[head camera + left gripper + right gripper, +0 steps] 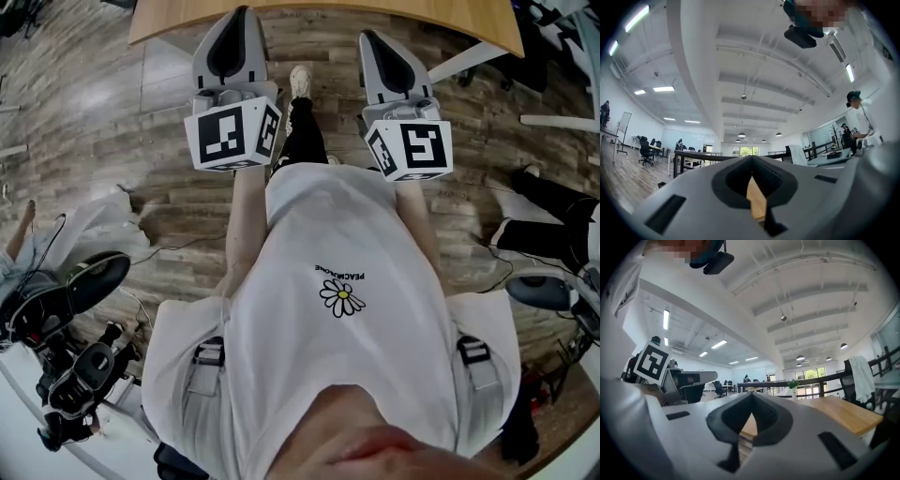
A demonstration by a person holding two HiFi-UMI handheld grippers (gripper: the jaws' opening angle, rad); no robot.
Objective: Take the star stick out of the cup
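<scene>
Grippers, two: left gripper point(241, 15) at 11 o'clock, right gripper point(368, 37) at 1 o'clock, both jaws closed together, holding nothing. One table point(450, 21) at 12 o'clock. Star stick, cup: no view shows them.

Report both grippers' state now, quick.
Left gripper: closed, jaws together, holding nothing.
Right gripper: closed, jaws together, holding nothing.

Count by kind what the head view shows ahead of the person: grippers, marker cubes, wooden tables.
Grippers: 2 (left gripper, right gripper, both shut)
Marker cubes: 2 (left, right)
Wooden table: 1
Total: 5
</scene>
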